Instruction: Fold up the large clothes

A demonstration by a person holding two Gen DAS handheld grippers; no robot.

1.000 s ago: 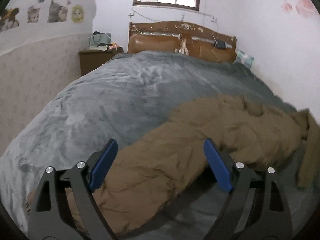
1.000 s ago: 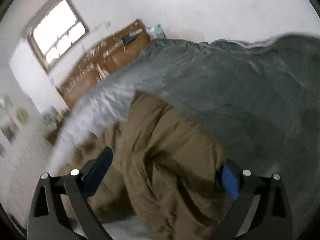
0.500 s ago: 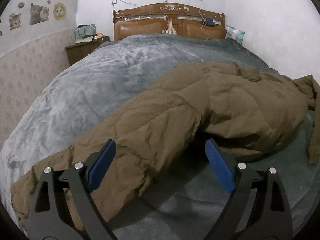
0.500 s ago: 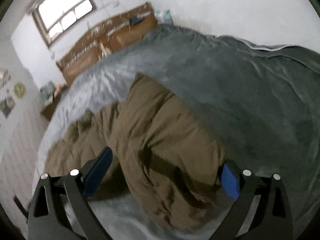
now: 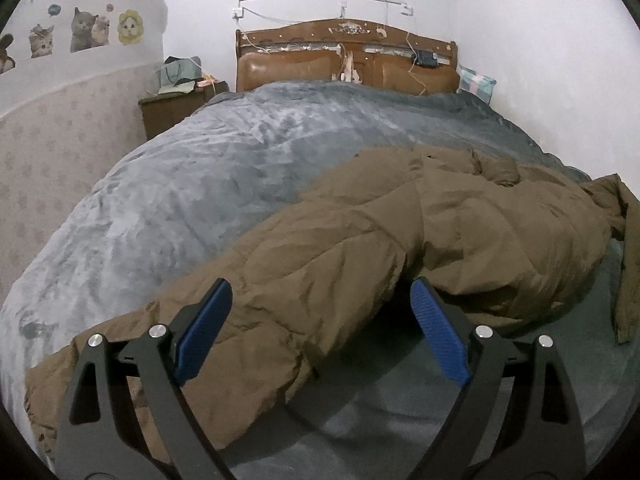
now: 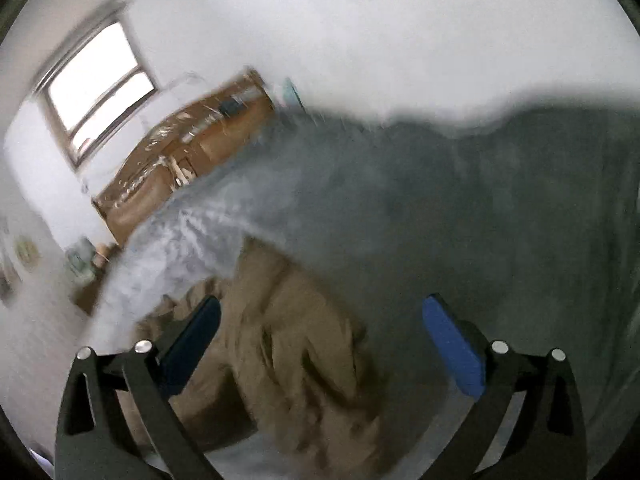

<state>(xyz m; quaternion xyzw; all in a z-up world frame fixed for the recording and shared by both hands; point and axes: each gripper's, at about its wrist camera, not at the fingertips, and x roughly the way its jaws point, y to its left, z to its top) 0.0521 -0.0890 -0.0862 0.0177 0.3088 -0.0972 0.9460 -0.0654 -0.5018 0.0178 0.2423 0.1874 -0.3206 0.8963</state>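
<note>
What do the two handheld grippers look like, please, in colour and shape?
Both look alike. The left gripper has two black, angular, open-frame fingers with silver round screws, and each finger carries a flat blue ribbed pad. The right gripper shows the same black frame, silver screws and blue pads, though blurred. No cables, markings or sleeves are visible.

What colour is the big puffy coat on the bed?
The coat is plain brown, quilted. The left wrist view shows it best.

Brown quilted coat (image 5: pixel 420 240) lies across near end of grey-blanketed bed (image 5: pixel 224 168); wooden headboard (image 5: pixel 344 60) behind, wooden nightstand (image 5: pixel 176 110) left of it.
</note>
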